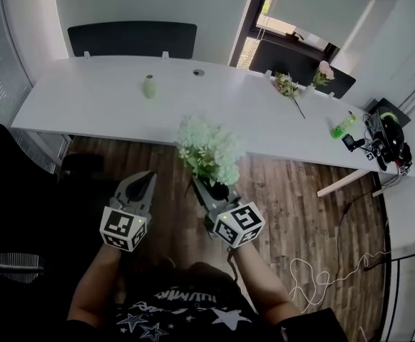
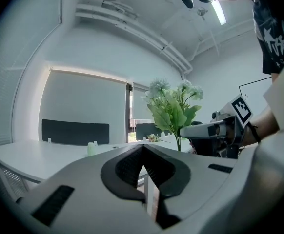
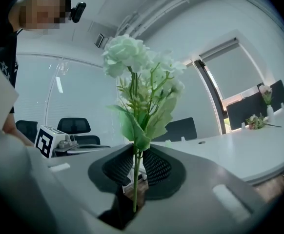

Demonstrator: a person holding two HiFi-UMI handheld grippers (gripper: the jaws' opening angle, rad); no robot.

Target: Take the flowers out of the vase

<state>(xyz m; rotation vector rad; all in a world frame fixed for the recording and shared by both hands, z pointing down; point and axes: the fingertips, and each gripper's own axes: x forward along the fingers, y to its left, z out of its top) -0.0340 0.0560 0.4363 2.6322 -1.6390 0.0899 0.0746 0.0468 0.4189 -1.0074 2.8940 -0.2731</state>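
**Right gripper holds the flower bunch clear of the desk, left gripper shut and empty**

Head view: the right gripper (image 1: 202, 189) carries the bunch of pale flowers (image 1: 209, 152) in front of the near edge of the white desk (image 1: 86, 98), over the wood floor (image 1: 300, 205). The left gripper (image 1: 148, 177) is beside it, also short of the desk. The pale green vase (image 1: 149, 86) stands on the desk, well apart from the bunch. Toward the desk's right end are a loose sprig (image 1: 287, 85), a pink flower (image 1: 325, 70) and a green bottle (image 1: 341, 125). Only this view shows the bottle.

Right gripper view: the jaws are clamped on the green stem, pads pressing it from both sides. The stem stands upright, its cut end sticks out below the pads, and the blooms rise above. The head view hides this grip under the foliage. The sprig and pink flower show far right on the desk. The left gripper's marker cube shows at left.

Left gripper view: the jaws are together with nothing between them. The bunch and the right gripper show off to the right, the vase small on the desk behind, and a dark chair (image 2: 75, 131) beyond the desk.
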